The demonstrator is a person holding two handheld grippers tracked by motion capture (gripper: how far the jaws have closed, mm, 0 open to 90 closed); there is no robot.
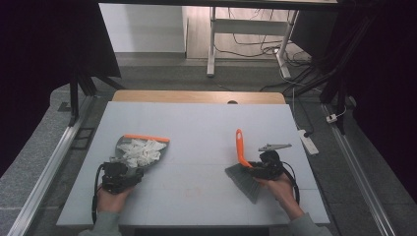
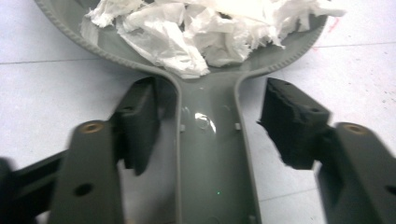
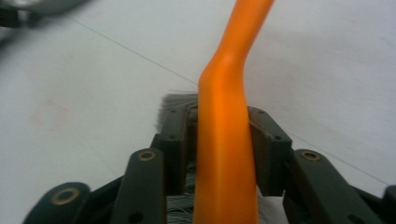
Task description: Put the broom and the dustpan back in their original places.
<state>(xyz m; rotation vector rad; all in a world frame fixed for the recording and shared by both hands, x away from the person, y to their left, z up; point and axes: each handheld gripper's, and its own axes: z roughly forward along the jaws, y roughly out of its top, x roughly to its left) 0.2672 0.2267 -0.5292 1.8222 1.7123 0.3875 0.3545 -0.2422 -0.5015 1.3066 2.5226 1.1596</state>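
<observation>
A grey dustpan [image 1: 129,146] with an orange front lip [image 1: 146,138] lies on the left of the white table [image 1: 206,120], holding a heap of torn white paper [image 1: 142,151] [image 2: 205,28]. My left gripper [image 1: 119,173] [image 2: 212,122] is open, its pads standing on either side of the dustpan's handle [image 2: 209,149], with a small gap on the right side. On the right, my right gripper [image 1: 259,168] [image 3: 224,140] is shut on the orange handle [image 1: 239,145] [image 3: 226,154] of a hand brush, whose grey bristles [image 1: 244,180] rest on the table.
A wooden strip [image 1: 196,97] runs along the table's far edge. A white power strip [image 1: 308,141] and cables lie on the floor off the right side. A white desk frame [image 1: 212,44] stands beyond the table.
</observation>
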